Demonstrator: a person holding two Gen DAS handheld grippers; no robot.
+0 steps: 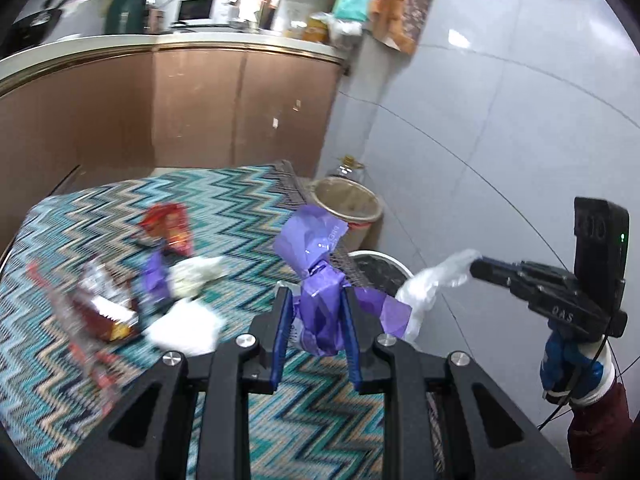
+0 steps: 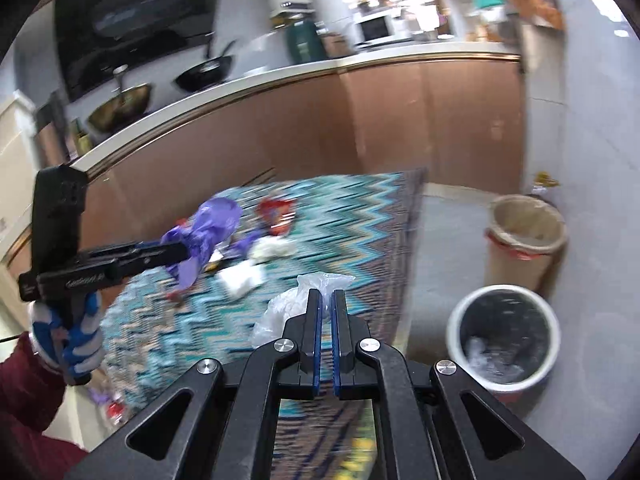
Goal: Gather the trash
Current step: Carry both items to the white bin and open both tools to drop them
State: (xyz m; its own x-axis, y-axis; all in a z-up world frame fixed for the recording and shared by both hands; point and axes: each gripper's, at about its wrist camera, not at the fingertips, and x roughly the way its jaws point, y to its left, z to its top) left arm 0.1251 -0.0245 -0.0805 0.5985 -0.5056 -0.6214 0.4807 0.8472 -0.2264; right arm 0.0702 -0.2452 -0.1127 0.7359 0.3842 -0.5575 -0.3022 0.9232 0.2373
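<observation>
Holding a crumpled purple wrapper (image 1: 320,300) between its blue pads, our left tool (image 1: 316,300) grips it above the zigzag rug (image 1: 240,208). Our right tool (image 2: 328,296) is nearly shut, pinching a clear plastic bag (image 2: 288,304). Ahead and to the right of the right tool stands a white bin (image 2: 504,336) with clear plastic inside, and a beige bin (image 2: 528,232) stands beyond it. Left of the left tool, a red packet (image 1: 168,224) and white crumpled tissues (image 1: 188,328) lie on the rug.
</observation>
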